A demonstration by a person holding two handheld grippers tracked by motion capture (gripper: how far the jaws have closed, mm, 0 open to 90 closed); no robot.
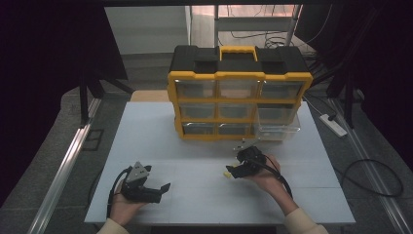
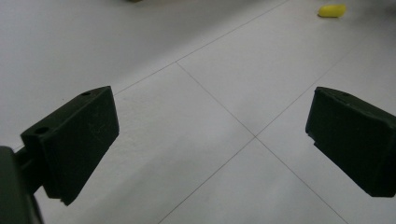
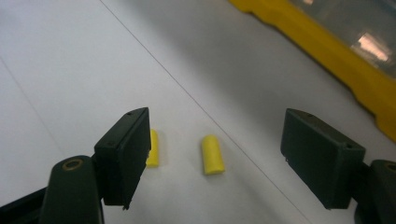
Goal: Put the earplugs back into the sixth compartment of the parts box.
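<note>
Two small yellow foam cylinders lie on the white table. In the right gripper view one cylinder (image 3: 212, 155) lies between the wide-apart jaws of my right gripper (image 3: 215, 128), touching neither pad. The other cylinder (image 3: 153, 148) is partly hidden behind the left jaw. From above, my right gripper (image 1: 232, 171) points left and down at a yellow piece (image 1: 228, 173) in front of the organizer. My left gripper (image 1: 164, 188) rests at the front left, open. Its jaws (image 2: 210, 135) hold nothing, and a yellow piece (image 2: 332, 10) lies far off.
A yellow-and-black drawer organizer (image 1: 238, 100) with clear drawers stands at the back of the table; its bottom right drawer (image 1: 278, 127) is pulled out. Its yellow edge (image 3: 327, 46) runs close by my right gripper. A power strip (image 1: 333, 124) lies off the table's right side.
</note>
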